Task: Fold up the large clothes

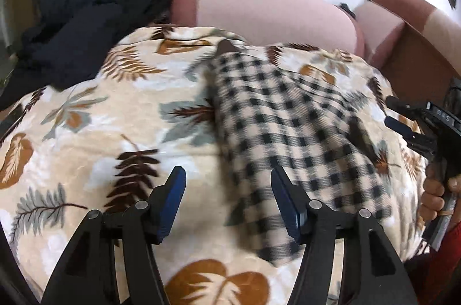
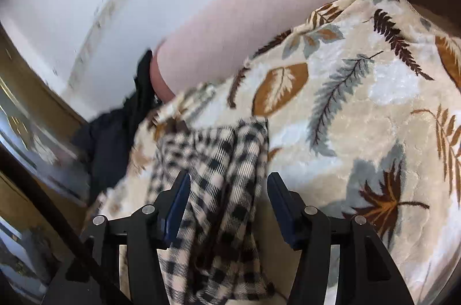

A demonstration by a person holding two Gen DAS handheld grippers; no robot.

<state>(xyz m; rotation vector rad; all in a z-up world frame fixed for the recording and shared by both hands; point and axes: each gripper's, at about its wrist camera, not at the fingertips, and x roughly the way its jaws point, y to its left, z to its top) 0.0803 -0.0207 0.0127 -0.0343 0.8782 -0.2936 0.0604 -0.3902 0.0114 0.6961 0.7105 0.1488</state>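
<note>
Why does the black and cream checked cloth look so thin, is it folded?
Folded, likely: the black and cream checked cloth lies as a narrow strip on the leaf-print blanket.

I count one checked cloth (image 1: 276, 115), black and cream squares, lying in the middle of one big leafy blanket (image 1: 95, 115). There is one heap of dark clothes (image 1: 72, 37) at the blanket's far left edge, and two pink pillows (image 1: 253, 14) along its far edge. I see two grippers, the left gripper (image 1: 227, 189) and the right gripper (image 2: 229, 192), and one hand (image 1: 435, 192) by the blanket's right edge.
</note>
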